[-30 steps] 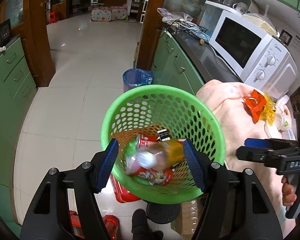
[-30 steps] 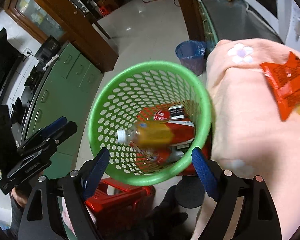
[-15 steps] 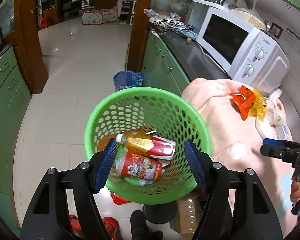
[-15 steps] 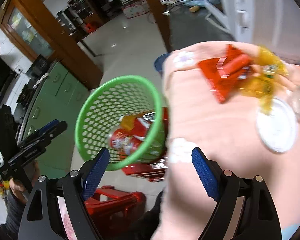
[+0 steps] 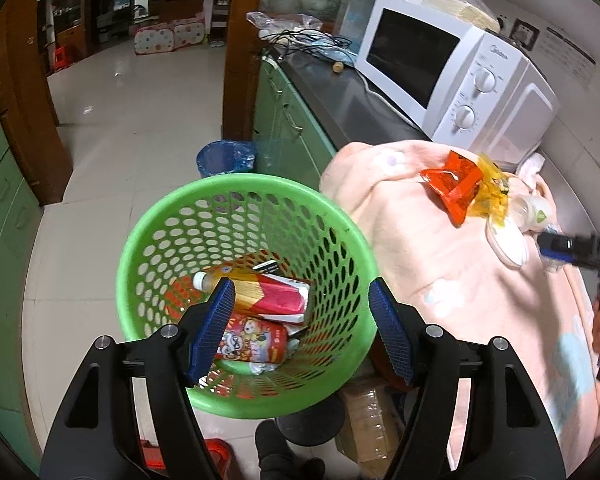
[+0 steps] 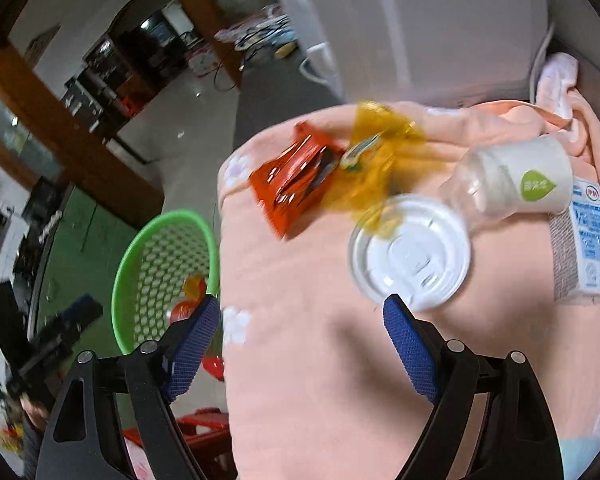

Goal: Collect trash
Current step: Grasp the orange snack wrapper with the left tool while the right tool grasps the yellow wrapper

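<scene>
My left tool hangs spread wide over the green basket, holding nothing; its blue pads frame the trash already inside, a yellow-labelled bottle lying across a red printed can. My right tool is spread just as wide and empty, out over the pink blanket that covers the table, pointed at what is left to collect. Nearest it lies a white plastic lid, flat on the cloth just ahead of the right-hand pad. Beyond sit a red wrapper and a crumpled yellow wrapper touching each other, a small clear bottle with a white label lying on its side, and a white carton beside it. I judge the job partly done and this step to be the reach for the next piece. The lid seems the likely pick, but it lies flat, so I would need to tip the tool down and catch its rim between the pads, or else take the bottle, which offers a rounder body to pinch. The basket stands just beside the blanket's edge, so the carry back is short.
</scene>
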